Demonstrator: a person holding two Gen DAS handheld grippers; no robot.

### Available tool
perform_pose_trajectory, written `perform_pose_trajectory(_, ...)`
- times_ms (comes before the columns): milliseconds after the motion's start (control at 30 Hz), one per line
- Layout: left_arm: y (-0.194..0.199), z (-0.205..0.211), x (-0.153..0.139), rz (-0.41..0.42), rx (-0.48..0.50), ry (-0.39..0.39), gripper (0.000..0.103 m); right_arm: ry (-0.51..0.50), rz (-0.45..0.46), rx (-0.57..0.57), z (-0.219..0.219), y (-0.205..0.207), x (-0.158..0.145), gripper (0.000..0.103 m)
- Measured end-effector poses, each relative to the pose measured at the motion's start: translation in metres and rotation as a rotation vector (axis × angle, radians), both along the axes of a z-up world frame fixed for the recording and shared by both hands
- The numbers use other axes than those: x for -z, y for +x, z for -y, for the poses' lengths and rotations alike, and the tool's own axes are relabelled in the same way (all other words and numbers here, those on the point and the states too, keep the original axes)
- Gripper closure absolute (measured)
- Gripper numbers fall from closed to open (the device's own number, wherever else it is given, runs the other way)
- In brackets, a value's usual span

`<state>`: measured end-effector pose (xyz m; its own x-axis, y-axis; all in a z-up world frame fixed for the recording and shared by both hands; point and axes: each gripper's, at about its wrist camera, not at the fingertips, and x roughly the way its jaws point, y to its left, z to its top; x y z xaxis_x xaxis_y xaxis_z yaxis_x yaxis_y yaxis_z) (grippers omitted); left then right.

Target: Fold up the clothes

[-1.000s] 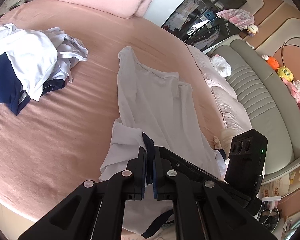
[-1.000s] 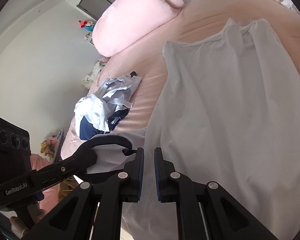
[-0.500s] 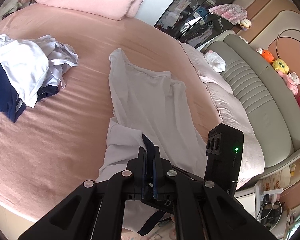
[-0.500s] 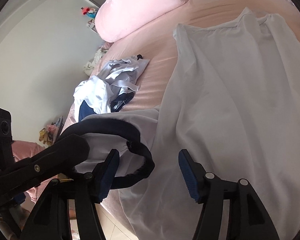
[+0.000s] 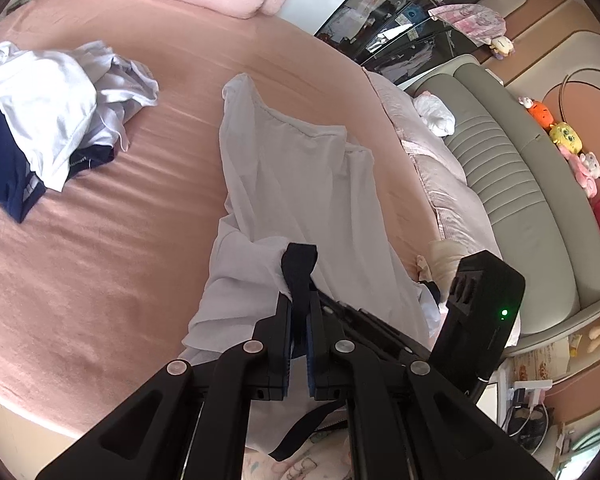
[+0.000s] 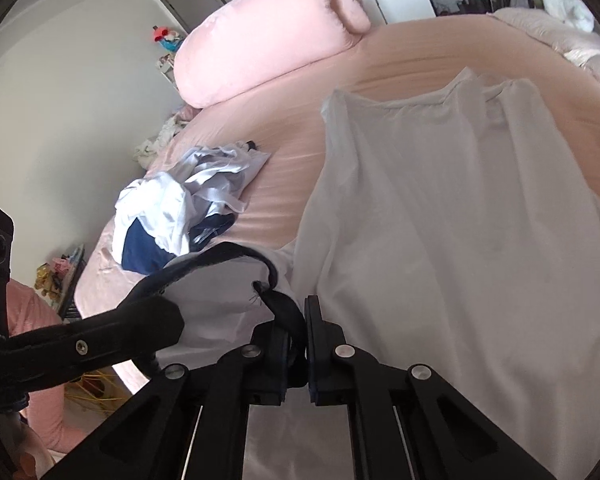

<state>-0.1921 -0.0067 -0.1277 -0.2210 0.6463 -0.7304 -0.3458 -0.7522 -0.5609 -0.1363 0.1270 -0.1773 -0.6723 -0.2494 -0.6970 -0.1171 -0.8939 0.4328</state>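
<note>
Both my claws pinch the shirt's (image 5: 300, 184) dark collar (image 5: 299, 268), left claw (image 5: 299, 320) beside right claw (image 6: 296, 344), whose jaws have just closed on it. The shirt stretches lengthwise away from me across the bed (image 5: 100, 240).

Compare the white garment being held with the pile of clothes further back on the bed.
The white garment lies stretched out long and mostly flat; the pile of clothes is crumpled in a heap. The garment's dark trim is pinched by the left gripper and the right gripper; nothing touches the pile. The garment reaches the bed's near edge, while the pile sits off to the side. Both are white with navy parts and rest on the pink bed.
</note>
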Motion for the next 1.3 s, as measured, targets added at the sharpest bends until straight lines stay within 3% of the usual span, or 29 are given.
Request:
perform_pose_trajectory(200, -0.002, -0.005, 0.016, 0.079, 0.009, -0.028, 0.097, -0.061, 0.005, 0.050, -0.022, 0.005, 0.004, 0.098)
perform_pose_trajectory(467, -0.008, -0.008, 0.027, 0.113, -0.031, 0.090, 0.097, -0.090, -0.040, 0.042, -0.026, 0.010, -0.004, 0.098)
perform_pose_trajectory(600, -0.007, -0.011, 0.034, 0.146, -0.027, 0.145, 0.097, -0.094, -0.015, 0.071, -0.032, 0.010, 0.000, 0.098)
perform_pose_trajectory(767, -0.004, -0.016, 0.035, 0.130, -0.015, 0.108, 0.097, -0.192, 0.005, 0.091, -0.049, 0.012, 0.008, 0.098)
perform_pose_trajectory(900, -0.003, -0.018, 0.036, 0.127, -0.008, 0.095, 0.097, -0.335, 0.042, 0.092, -0.066, 0.014, 0.013, 0.097)
perform_pose_trajectory(1000, -0.002, -0.021, 0.036, 0.113, 0.002, 0.064, 0.097, -0.447, 0.038, 0.124, -0.078, 0.019, 0.013, 0.080)
perform_pose_trajectory(1067, 0.000, -0.025, 0.035, 0.099, 0.015, 0.050, 0.097, -0.533, 0.011, 0.098, -0.080, 0.020, 0.012, 0.061)
perform_pose_trajectory(1200, 0.003, -0.031, 0.032, 0.074, 0.045, 0.031, 0.097, -0.653, 0.006, 0.006, -0.070, 0.014, 0.012, 0.059)
perform_pose_trajectory(1300, 0.006, -0.035, 0.031, 0.062, 0.070, 0.028, 0.097, -0.640, 0.030, -0.009, -0.059, 0.008, 0.016, 0.059)
